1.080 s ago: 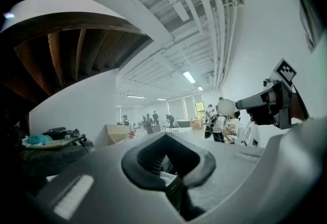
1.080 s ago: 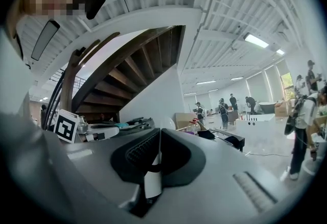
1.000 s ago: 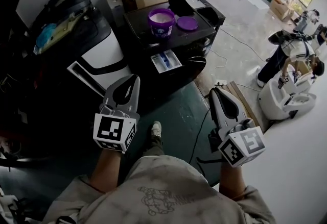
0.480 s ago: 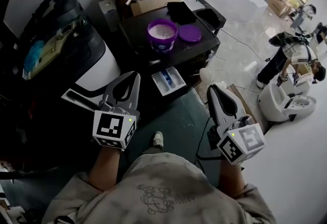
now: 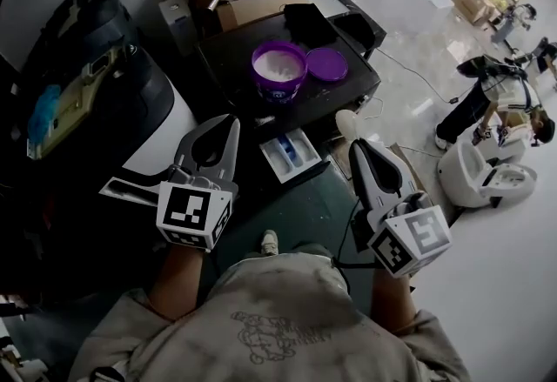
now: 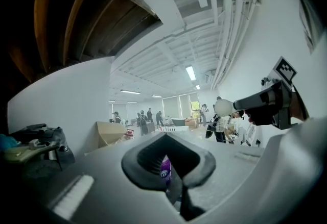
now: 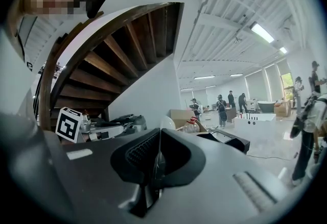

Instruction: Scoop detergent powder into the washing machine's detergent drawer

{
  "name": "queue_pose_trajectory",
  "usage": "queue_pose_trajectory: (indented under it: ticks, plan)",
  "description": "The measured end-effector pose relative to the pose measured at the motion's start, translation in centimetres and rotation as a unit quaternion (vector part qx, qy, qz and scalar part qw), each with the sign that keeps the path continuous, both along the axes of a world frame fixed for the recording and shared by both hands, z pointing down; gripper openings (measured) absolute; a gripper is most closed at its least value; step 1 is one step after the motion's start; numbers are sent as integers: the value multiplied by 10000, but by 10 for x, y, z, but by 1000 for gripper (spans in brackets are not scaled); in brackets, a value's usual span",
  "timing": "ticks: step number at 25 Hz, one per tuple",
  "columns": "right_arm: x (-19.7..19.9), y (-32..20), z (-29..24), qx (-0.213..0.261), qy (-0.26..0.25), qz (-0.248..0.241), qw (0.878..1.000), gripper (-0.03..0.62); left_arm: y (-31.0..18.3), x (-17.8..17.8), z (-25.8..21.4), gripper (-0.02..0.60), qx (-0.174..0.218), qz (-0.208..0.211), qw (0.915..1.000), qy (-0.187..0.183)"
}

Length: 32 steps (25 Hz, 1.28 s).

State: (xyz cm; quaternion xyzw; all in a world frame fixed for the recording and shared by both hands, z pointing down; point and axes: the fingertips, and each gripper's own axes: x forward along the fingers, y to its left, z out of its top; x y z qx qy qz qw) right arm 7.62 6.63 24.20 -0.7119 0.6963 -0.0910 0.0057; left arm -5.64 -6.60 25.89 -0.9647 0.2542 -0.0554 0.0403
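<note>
Approach step: right hand-held gripper (image 5: 357,145) pinches the scoop (image 5: 346,122), left hand-held gripper (image 5: 231,123) is pressed together and empty, both short of the open tub (image 5: 278,86) behind the pulled-out drawer (image 5: 306,148); the next move probably calls for dipping the scoop into the powder.

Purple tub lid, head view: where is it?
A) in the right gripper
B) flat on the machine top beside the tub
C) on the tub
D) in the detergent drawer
B: the lid lies flat on the black machine top beside the open tub, whose white powder shows. The right gripper is shut on a white scoop, not the lid.
</note>
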Motion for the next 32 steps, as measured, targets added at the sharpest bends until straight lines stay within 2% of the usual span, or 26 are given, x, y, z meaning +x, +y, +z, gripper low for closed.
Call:
queue_pose_trajectory:
  ticks: [5,10,21,32]
  plan:
    - [16,-11,3,-23,-42,36,10000,35,-10,15,7,0,-30,40,10000,-84]
    - [36,-28,9,-32,-119,-145,9998,35,-23,29,11,0,-51,-147,9997,-185]
    - [106,-86,23,-65,-311,-931,9951,35,-58,82,14,0,-65,-829,9960,-326]
    - [156,-155,21,-12,-325,-1933,9806,35,-89,108,7,0,34,-1859,9816,-432]
